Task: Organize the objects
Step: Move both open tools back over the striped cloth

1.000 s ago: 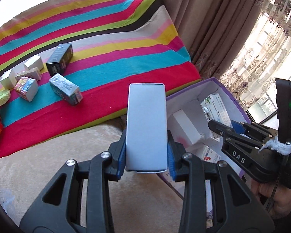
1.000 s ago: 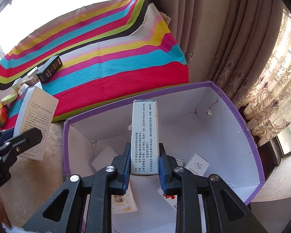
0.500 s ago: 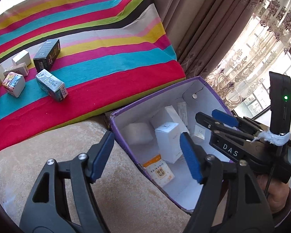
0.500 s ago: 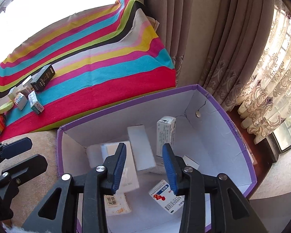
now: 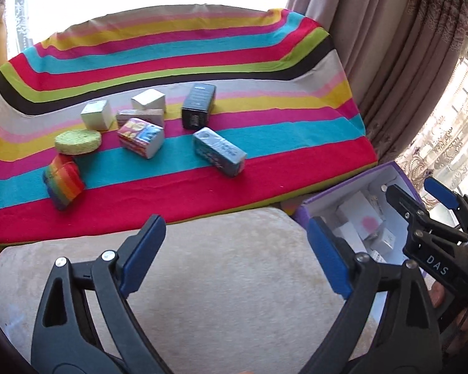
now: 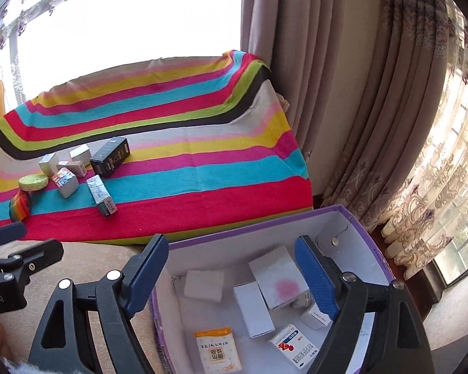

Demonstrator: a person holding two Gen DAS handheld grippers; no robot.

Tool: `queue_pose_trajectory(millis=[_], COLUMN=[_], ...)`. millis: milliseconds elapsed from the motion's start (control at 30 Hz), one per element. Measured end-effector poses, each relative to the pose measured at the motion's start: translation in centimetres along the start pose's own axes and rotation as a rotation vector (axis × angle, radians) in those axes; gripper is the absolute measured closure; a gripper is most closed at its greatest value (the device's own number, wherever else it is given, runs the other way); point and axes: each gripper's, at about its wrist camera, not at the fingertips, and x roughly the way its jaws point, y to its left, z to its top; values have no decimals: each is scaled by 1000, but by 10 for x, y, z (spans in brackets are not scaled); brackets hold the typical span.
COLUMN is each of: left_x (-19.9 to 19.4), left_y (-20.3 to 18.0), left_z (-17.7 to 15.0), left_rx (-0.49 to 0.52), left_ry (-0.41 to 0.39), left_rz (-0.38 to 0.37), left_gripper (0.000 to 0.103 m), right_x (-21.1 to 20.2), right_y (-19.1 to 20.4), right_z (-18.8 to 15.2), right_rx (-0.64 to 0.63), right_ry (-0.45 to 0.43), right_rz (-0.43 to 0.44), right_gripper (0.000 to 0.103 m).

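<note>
My left gripper [image 5: 235, 227] hangs over the beige cushion [image 5: 221, 280], its jaws opening with nothing between them. My right gripper [image 6: 231, 243] hovers above the purple box [image 6: 249, 227]; its jaws are opening too and hold nothing. Inside the box lie several cartons, among them a white one with a pink spot [image 6: 277, 280] and an orange-topped packet [image 6: 216, 352]. On the striped blanket [image 5: 265, 71] rest a black box [image 5: 199, 106], a blue box [image 5: 220, 151], a colourful carton [image 5: 140, 137], a round green sponge [image 5: 78, 141] and a rainbow sponge [image 5: 62, 182].
Two pale cubes [image 5: 97, 114] [image 5: 149, 99] stand behind the sponge. Heavy curtains [image 6: 358, 93] hang to the right, past the blanket's edge. The purple box [image 5: 299, 215] sits low beside the cushion's right end. A bright window fills the back.
Both grippers let go of their cartons, a white one on the left and a printed one on the right, which now lie in the purple box. Both have lifted away, the left swinging toward the blanket.
</note>
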Motion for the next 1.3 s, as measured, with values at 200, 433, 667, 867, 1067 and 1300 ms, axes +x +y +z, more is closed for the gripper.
queue_pose_trajectory(millis=[200, 433, 667, 867, 1067, 1300], left_x=[-12, -17, -19, -11, 1, 23], left_y=[47, 109, 157, 184, 203, 221], left_z=[-2, -15, -23, -19, -9, 7], left_rx=[-8, -76, -159, -185, -234, -393], left_ry=[-14, 25, 44, 83, 114, 134], left_rz=[62, 107, 110, 81, 67, 87], left_gripper=[10, 10, 10, 10, 10, 10], right_x=[3, 20, 30, 41, 54, 72], right_y=[37, 74, 102, 117, 128, 142], right_z=[1, -3, 0, 5, 11, 28], right_rx=[-42, -36, -80, -100, -106, -124], right_ry=[44, 146, 182, 209, 228, 218], right_rz=[93, 239, 280, 293, 278, 260], right_gripper=[19, 19, 19, 19, 19, 19])
